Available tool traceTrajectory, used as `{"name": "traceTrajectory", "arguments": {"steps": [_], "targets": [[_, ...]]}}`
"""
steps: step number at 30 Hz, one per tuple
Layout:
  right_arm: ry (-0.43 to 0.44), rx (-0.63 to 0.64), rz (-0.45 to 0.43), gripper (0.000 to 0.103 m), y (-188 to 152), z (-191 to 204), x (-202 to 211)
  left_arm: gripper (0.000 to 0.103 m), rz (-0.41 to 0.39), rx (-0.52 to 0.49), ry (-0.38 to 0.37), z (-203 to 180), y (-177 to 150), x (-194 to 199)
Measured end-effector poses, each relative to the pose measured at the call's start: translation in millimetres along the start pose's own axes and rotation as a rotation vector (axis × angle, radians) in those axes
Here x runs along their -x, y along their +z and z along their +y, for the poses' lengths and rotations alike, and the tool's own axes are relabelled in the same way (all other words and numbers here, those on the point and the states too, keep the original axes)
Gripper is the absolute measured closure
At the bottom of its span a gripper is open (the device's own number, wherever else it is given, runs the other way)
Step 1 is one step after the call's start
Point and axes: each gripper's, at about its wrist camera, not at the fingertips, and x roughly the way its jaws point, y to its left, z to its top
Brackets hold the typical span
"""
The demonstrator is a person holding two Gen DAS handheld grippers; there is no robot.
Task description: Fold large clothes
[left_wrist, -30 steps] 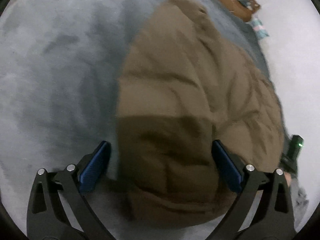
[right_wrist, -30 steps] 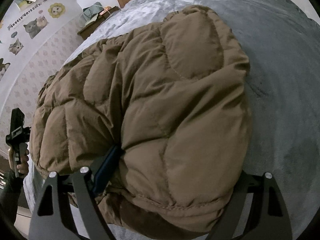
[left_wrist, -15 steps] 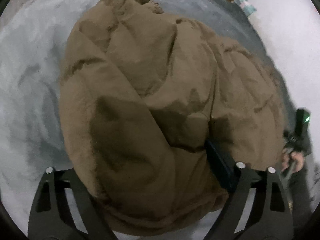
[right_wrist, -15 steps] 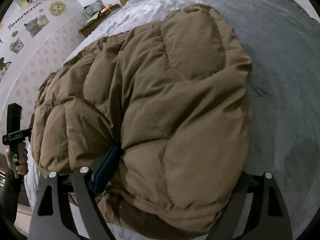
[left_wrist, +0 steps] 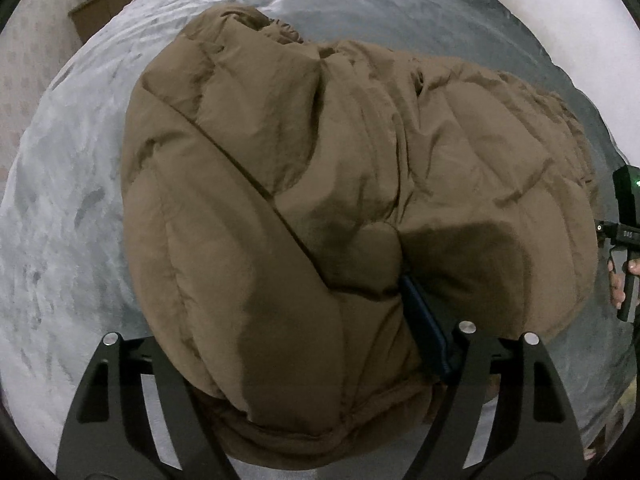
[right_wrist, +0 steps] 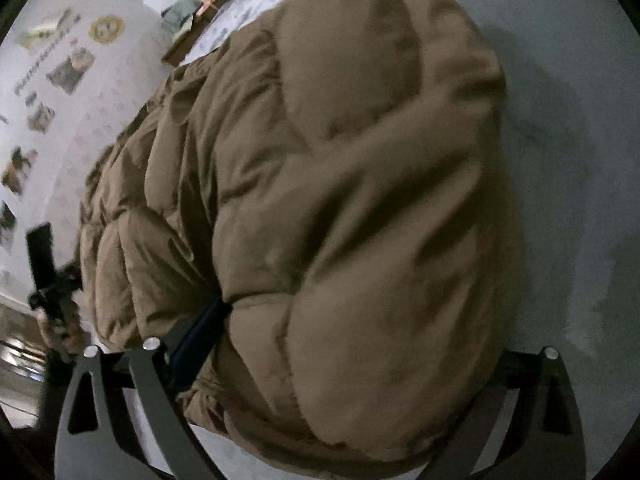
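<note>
A large brown quilted puffer jacket [left_wrist: 340, 200] lies bunched on a grey bed cover [left_wrist: 60, 208]. My left gripper [left_wrist: 304, 344] has its jaws around the jacket's near edge; the blue right pad [left_wrist: 424, 328] presses into the fabric, the left pad is hidden under it. In the right wrist view the jacket [right_wrist: 320, 200] fills the frame. My right gripper [right_wrist: 344, 344] also straddles the jacket's near edge; its left blue pad [right_wrist: 200, 332] shows, the right one is hidden. The right view is blurred.
The other hand-held gripper shows at the right edge of the left view [left_wrist: 624, 240] and at the left edge of the right view [right_wrist: 48, 272]. A wall with cat stickers [right_wrist: 48, 80] and a wooden bedside cabinet [left_wrist: 104, 12] stand beyond the bed.
My left gripper moved onto the jacket's near edge, which now covers its left pad. My right gripper tilted and lifted with the jacket, its view now blurred.
</note>
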Motion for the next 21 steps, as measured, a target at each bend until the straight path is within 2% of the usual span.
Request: {"name": "traceTrajectory", "arguments": {"steps": [3, 6, 7, 9, 12, 18, 21], "targets": [[0.064, -0.005, -0.02, 0.008, -2, 9, -3, 0.025, -0.002, 0.0, 0.009, -5, 2, 2], [0.043, 0.033, -0.017, 0.009, 2, 25, -4, 0.025, -0.002, -0.006, 0.026, -11, -4, 5], [0.024, 0.048, -0.015, 0.012, 4, 30, -4, 0.025, -0.004, -0.008, 0.032, -16, -4, 5], [-0.018, 0.073, -0.013, 0.029, 6, 39, 0, 0.027, -0.01, -0.02, 0.048, -24, -5, 6], [-0.094, 0.132, -0.007, 0.043, 8, 60, 12, 0.03, -0.01, -0.05, 0.084, -34, -6, 11], [-0.228, 0.208, 0.021, 0.053, 14, 101, 14, 0.032, 0.001, -0.073, 0.132, -51, -6, 13], [-0.331, 0.263, 0.047, 0.055, 14, 124, 8, 0.032, 0.013, -0.083, 0.145, -58, -4, 15]]}}
